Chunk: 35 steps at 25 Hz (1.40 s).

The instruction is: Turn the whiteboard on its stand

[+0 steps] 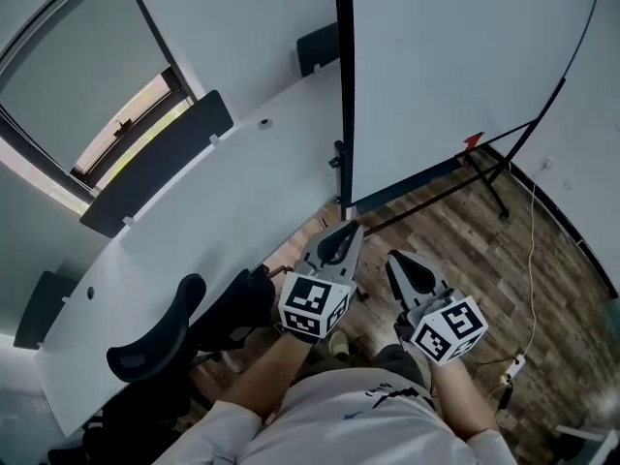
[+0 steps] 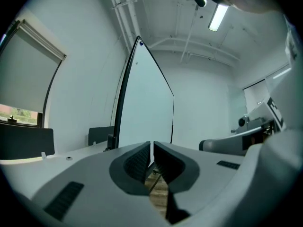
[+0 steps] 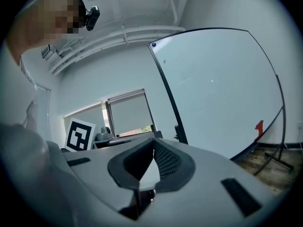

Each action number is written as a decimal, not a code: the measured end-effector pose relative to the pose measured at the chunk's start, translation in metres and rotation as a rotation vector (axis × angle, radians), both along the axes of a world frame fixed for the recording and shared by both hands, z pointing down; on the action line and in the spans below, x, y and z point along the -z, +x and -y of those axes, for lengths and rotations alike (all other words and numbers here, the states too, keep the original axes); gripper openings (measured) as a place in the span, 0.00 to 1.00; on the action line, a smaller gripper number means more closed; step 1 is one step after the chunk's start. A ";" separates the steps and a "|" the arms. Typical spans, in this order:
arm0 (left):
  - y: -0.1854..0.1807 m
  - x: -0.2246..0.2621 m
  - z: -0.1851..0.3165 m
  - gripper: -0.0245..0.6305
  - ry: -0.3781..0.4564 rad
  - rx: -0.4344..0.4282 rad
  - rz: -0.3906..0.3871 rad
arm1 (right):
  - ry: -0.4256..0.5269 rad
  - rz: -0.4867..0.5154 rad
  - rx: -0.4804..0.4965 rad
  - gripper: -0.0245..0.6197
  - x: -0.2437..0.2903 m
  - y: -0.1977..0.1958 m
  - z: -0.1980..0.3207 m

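Observation:
The whiteboard (image 1: 455, 66) is a large white panel in a black frame, standing upright on a black stand (image 1: 489, 177) on the wooden floor. It sits ahead of both grippers and neither touches it. My left gripper (image 1: 349, 231) points at the board's lower left edge, near the black pivot knob (image 1: 336, 155), and its jaws are shut on nothing. My right gripper (image 1: 397, 260) hovers beside it, also shut and empty. The left gripper view shows the whiteboard (image 2: 144, 108) almost edge-on past the left gripper (image 2: 152, 146). In the right gripper view the whiteboard (image 3: 222, 89) fills the right side, beyond the right gripper (image 3: 153, 143).
A long curved white desk (image 1: 194, 240) with black partition panels (image 1: 160, 163) runs along the left. A black office chair (image 1: 155, 347) stands close to my left arm. A red item (image 1: 472, 140) sits at the board's lower edge. A cable and power strip (image 1: 513, 366) lie on the floor at the right.

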<state>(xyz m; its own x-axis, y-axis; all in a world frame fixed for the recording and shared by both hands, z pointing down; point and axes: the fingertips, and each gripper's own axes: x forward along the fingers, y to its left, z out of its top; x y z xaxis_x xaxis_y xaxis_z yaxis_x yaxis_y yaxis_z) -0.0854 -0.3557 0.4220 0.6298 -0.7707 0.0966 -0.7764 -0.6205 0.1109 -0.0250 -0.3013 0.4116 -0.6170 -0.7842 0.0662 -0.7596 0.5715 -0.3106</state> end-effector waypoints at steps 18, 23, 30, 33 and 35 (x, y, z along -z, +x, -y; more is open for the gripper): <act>-0.020 -0.029 0.151 0.37 -0.014 0.073 0.030 | 0.020 0.032 0.182 0.06 0.006 -0.019 0.124; -0.014 -0.046 0.178 0.44 -0.020 0.021 0.082 | -0.002 0.059 0.227 0.06 0.005 -0.017 0.151; -0.006 -0.063 0.201 0.45 -0.021 -0.035 0.164 | -0.034 0.050 0.250 0.06 -0.003 -0.018 0.179; -0.008 -0.069 0.203 0.44 -0.030 -0.046 0.167 | -0.039 0.044 0.259 0.06 -0.006 -0.022 0.183; -0.007 -0.073 0.202 0.40 -0.033 -0.068 0.156 | -0.043 0.041 0.261 0.06 -0.007 -0.024 0.186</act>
<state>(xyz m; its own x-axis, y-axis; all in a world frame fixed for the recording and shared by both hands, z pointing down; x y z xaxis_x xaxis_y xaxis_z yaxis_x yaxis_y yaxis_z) -0.0927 -0.5580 0.4950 0.6558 -0.7216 0.2217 -0.7420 -0.6702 0.0135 -0.0486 -0.4873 0.4188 -0.8010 -0.5950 0.0668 -0.5744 0.7323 -0.3658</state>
